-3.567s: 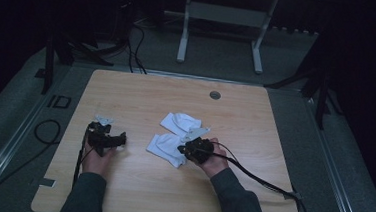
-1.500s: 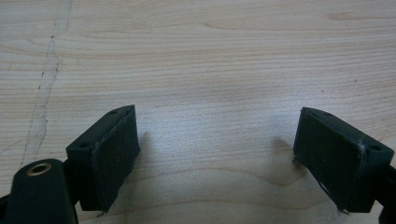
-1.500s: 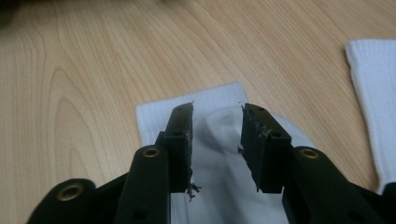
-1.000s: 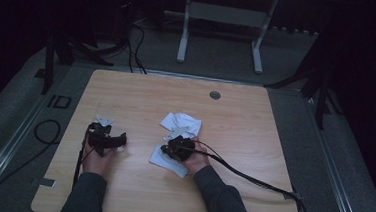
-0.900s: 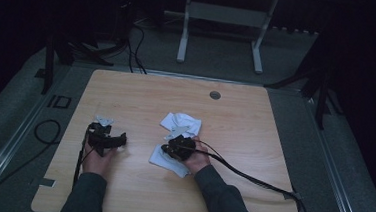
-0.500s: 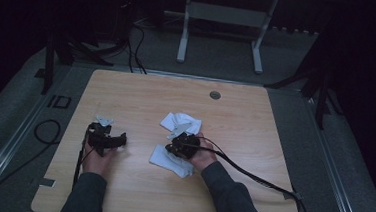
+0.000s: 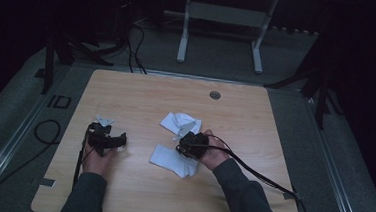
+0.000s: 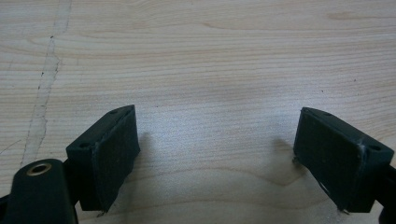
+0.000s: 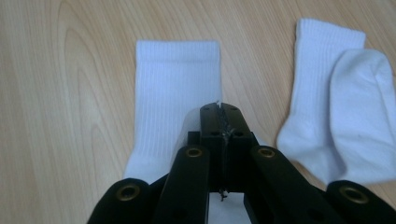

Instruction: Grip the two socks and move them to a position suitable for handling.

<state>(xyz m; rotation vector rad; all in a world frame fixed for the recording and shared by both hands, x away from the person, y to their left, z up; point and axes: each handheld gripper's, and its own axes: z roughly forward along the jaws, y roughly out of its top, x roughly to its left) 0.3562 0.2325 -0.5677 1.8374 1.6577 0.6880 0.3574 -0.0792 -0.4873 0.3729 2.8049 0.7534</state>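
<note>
Two white socks lie on the wooden table (image 7: 141,98). The nearer sock (image 7: 171,161) (image 9: 177,79) lies flat with its cuff pointing away from my right gripper. That right gripper (image 7: 184,147) (image 9: 220,112) is over it with its jaws pressed together, and a little sock fabric looks pinched and tented at the tips. The other sock (image 7: 176,121) (image 9: 345,107) lies folded just beyond, apart from the jaws. My left gripper (image 7: 119,140) (image 8: 217,154) rests at the table's left with its jaws wide apart over bare wood, holding nothing.
A round grommet hole (image 7: 215,95) sits near the table's far edge. The right gripper's cable (image 7: 263,177) trails off to the front right edge. A white desk frame (image 7: 222,18) and floor cables (image 7: 132,47) lie beyond the table.
My right gripper went left over the nearer sock, then came back slightly right. The sock shifted and now lies stretched toward the front. The left gripper stayed still.
</note>
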